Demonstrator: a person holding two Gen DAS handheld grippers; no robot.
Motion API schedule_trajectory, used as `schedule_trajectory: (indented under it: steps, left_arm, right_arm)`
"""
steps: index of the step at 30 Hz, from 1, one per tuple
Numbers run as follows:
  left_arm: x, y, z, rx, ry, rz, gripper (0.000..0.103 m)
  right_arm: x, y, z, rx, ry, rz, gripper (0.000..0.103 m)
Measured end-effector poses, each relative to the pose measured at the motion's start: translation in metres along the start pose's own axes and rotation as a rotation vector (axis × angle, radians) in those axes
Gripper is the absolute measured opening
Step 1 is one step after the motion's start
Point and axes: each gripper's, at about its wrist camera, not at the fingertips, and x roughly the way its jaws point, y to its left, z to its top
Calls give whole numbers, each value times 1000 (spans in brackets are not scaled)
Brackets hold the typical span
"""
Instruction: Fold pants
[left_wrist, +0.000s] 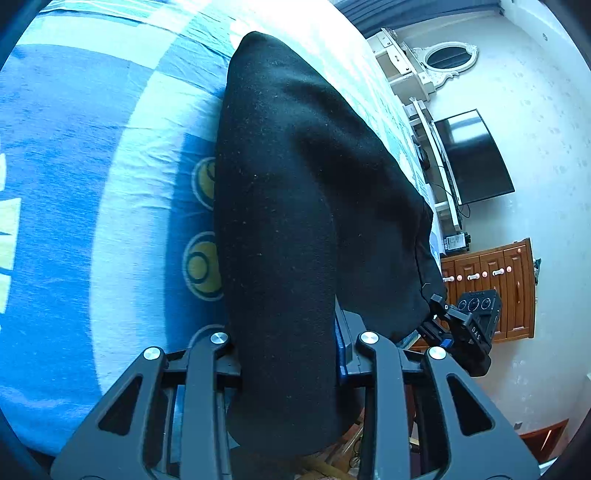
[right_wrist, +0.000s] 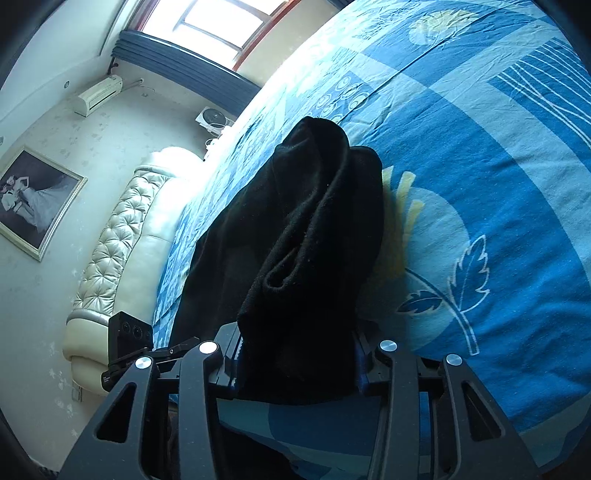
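Black fleece-like pants (left_wrist: 295, 206) lie on a bed w/ a blue-and-white patterned sheet (left_wrist: 92, 229), stretched from the 6 o'clock edge of the left wrist view up toward 12. Left gripper (left_wrist: 291, 369) is narrowed onto 1 end of the fabric; cloth fills the gap btwn its black fingers (left_wrist: 210, 373) & hangs over them, so it's gripping the pants. The other gripper shows at approx 4 o'clock in that view, at the far corner of the same dark cloth, w/ its black camera box (left_wrist: 478, 321) behind it.

In the right wrist view the pants (right_wrist: 317, 229) bunch into a rolled, creased heap rising from 6 toward 12 o'clock. Right gripper (right_wrist: 299, 373) is partly closed w/ a thick wad of cloth btwn its fingers (right_wrist: 201, 373); it holds the pants too. Sheet (right_wrist: 498, 221) spreads across 1–5 o'clock.

Bkgd: cream tufted headboard (right_wrist: 122, 236) at 9 o'clock, framed photo (right_wrist: 35, 201) on the wall, dark flat TV (left_wrist: 472, 155) at 3 o'clock, brown wooden cabinet (left_wrist: 495, 288) below it.
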Motion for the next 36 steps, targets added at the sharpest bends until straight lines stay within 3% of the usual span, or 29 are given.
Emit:
schedule_trajectory:
  steps: [14, 26, 28, 29, 31, 36]
  left_arm:
    - [-87, 61, -16, -65, -90, 79, 30]
    - [-91, 64, -23, -63, -113, 76, 31]
    - [-92, 65, -22, -62, -116, 69, 37]
    - [-91, 63, -22, -54, -119, 71, 39]
    - [-93, 63, -23, -26, -133, 91, 53]
    - [-111, 62, -29, 62, -166, 99, 67]
  right_arm:
    - [85, 62, -29, -86, 158, 93, 42]
    - [89, 57, -40, -72, 173, 89, 42]
    - [89, 55, -41, -52, 169, 102, 42]
    - [90, 56, -40, -40, 168, 107, 45]
    - [89, 50, -41, -20, 166, 107, 54]
    - [77, 54, -36, -39, 185, 118, 68]
